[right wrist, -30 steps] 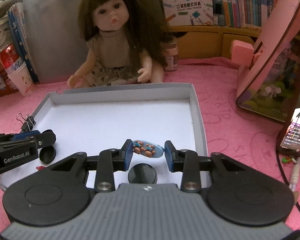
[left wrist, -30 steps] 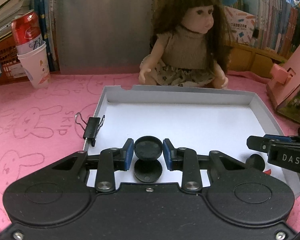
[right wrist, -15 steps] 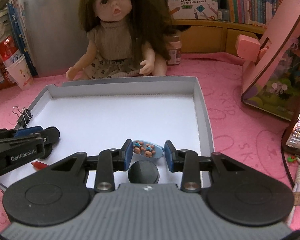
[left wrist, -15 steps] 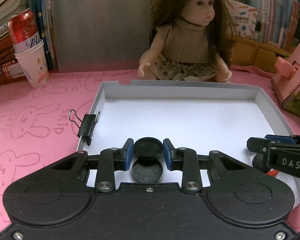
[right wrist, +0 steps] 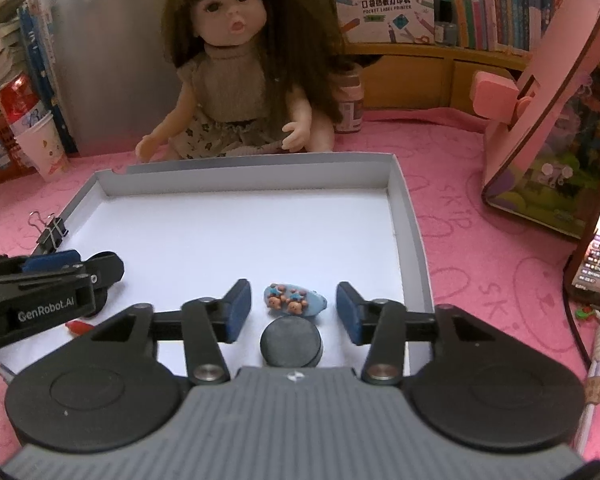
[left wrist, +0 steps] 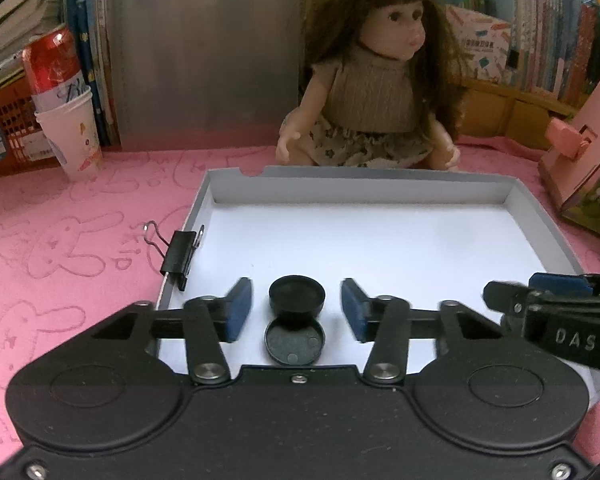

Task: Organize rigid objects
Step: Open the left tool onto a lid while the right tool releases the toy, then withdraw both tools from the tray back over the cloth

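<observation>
A shallow white tray (left wrist: 380, 190) (right wrist: 414, 236) lies on the pink cloth. In the left wrist view a small black round cap (left wrist: 297, 294) rests on the tray floor between the fingers of my left gripper (left wrist: 296, 304). Its jaws are opening and the pads stand clear of the cap. In the right wrist view a blue oval piece with small brown bears (right wrist: 294, 300) lies on the tray between the fingers of my right gripper (right wrist: 294, 306), whose jaws are also opening, with gaps on both sides. A black disc (left wrist: 295, 341) (right wrist: 291, 342) sits under each gripper's nose.
A black binder clip (left wrist: 178, 251) (right wrist: 52, 230) grips the tray's left rim. A doll (left wrist: 376, 92) (right wrist: 236, 80) sits behind the tray. A paper cup with a red can (left wrist: 66, 120) stands far left, a pink wooden house (right wrist: 548, 120) at right, a phone (right wrist: 598, 260) beside it.
Both grippers have opened. The left one has let go of the black cap and the right one has let go of the blue bear piece. Both things now lie on the tray.
</observation>
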`<action>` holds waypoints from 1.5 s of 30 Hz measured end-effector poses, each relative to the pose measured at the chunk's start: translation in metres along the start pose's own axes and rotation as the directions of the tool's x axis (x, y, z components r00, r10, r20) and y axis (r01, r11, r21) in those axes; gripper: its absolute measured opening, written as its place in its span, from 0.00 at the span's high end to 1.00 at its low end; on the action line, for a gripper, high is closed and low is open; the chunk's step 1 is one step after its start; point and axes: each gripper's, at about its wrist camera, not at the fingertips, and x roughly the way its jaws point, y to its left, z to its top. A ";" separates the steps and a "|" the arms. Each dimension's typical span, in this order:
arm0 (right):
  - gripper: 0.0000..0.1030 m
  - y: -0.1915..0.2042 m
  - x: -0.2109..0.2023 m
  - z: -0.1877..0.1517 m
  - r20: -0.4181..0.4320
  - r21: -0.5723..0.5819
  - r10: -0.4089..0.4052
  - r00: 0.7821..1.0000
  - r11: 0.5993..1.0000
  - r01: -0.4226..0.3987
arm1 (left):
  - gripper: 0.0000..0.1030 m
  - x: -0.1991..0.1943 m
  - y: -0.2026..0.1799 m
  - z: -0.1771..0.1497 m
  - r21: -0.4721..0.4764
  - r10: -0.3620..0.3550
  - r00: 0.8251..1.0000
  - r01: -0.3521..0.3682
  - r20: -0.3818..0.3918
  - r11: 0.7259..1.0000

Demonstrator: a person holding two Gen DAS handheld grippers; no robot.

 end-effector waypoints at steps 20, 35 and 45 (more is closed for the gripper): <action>0.16 0.013 -0.073 -0.027 0.148 -0.140 0.030 0.989 0.990 -0.009 | 0.31 -0.075 0.000 -0.026 0.068 -0.070 0.993 0.064 0.094 0.996; 0.10 0.023 -0.121 -0.058 0.207 -0.196 0.089 0.974 0.980 -0.048 | 0.29 -0.129 0.004 -0.056 0.114 -0.107 0.985 0.091 0.138 0.989; 0.08 0.027 -0.143 -0.080 0.216 -0.214 0.121 0.969 0.974 -0.074 | 0.29 -0.150 0.013 -0.077 0.104 -0.117 0.983 0.103 0.140 0.989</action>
